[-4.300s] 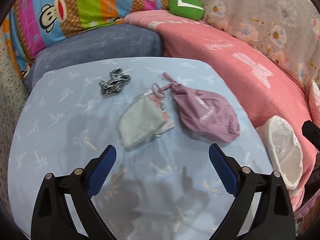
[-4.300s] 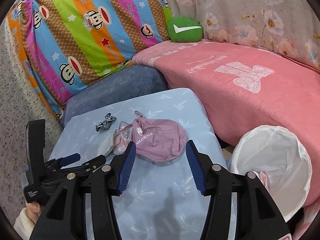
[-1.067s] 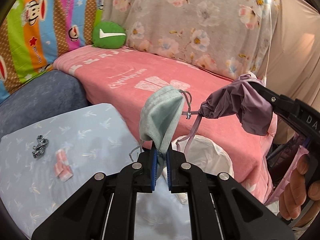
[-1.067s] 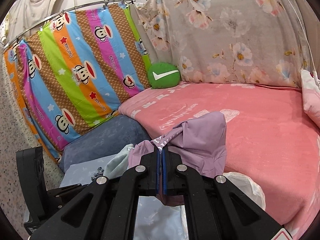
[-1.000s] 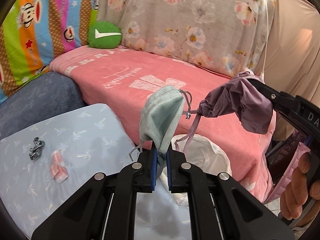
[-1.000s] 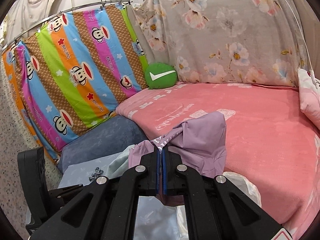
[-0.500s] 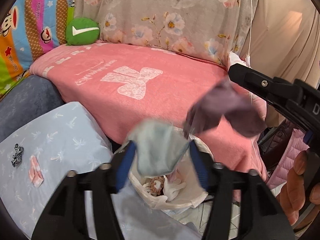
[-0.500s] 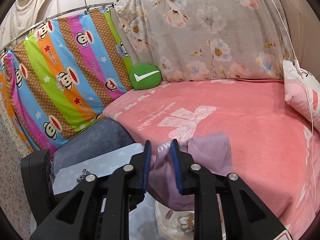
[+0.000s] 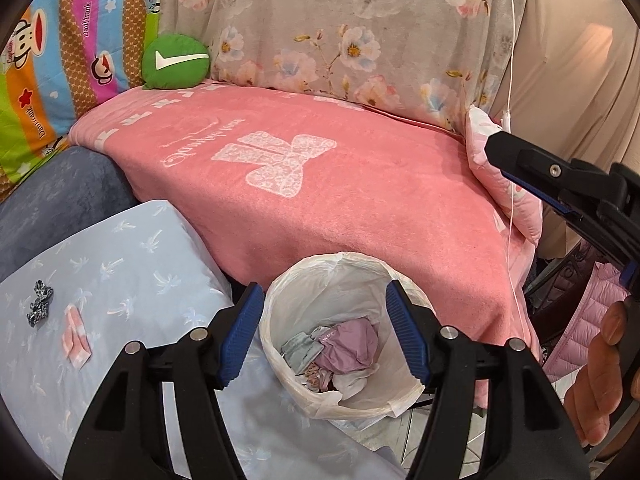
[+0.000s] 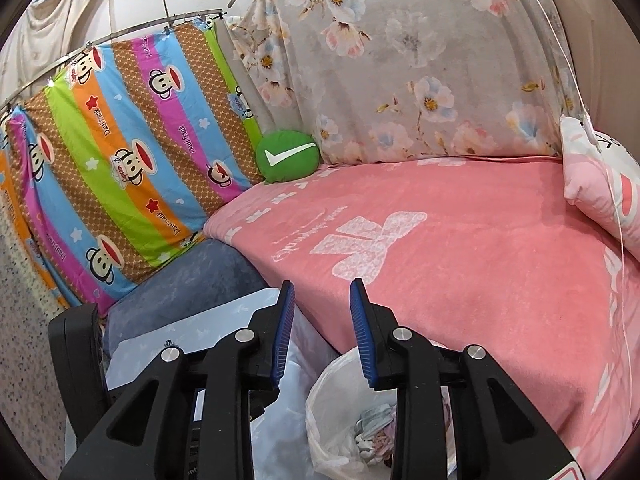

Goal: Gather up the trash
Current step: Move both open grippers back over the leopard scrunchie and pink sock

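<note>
We find the left gripper (image 9: pixel 324 332) above the white-lined bin (image 9: pixel 404 280), its fingers just opened and empty. The right gripper (image 10: pixel 322 332) likewise stands parted and empty. The purple pouch (image 9: pixel 352 346) and grey pouch (image 9: pixel 298 350) lie inside the bin.
</note>
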The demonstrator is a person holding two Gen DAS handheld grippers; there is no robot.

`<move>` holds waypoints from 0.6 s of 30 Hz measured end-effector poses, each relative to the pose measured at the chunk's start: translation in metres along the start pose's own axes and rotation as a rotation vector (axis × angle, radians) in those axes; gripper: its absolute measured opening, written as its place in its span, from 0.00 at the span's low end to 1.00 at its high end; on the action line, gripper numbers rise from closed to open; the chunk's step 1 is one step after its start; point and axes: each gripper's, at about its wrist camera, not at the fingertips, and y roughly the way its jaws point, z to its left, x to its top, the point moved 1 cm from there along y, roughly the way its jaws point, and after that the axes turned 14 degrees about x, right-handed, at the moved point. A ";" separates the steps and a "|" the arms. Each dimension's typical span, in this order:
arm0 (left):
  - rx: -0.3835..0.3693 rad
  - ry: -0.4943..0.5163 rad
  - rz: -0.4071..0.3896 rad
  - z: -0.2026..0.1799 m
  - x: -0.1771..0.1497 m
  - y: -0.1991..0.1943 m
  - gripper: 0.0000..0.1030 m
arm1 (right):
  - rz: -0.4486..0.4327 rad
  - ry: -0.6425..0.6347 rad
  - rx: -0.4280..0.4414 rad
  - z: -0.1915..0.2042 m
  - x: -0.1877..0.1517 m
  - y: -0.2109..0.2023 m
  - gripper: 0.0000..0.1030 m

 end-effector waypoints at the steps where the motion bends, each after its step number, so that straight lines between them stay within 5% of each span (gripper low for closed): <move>1: 0.002 -0.002 0.000 0.001 0.000 -0.001 0.59 | 0.003 -0.002 0.002 0.001 -0.001 0.001 0.28; 18: 0.088 -0.048 0.019 0.044 -0.020 -0.004 0.59 | 0.118 -0.018 0.031 0.025 -0.044 0.030 0.30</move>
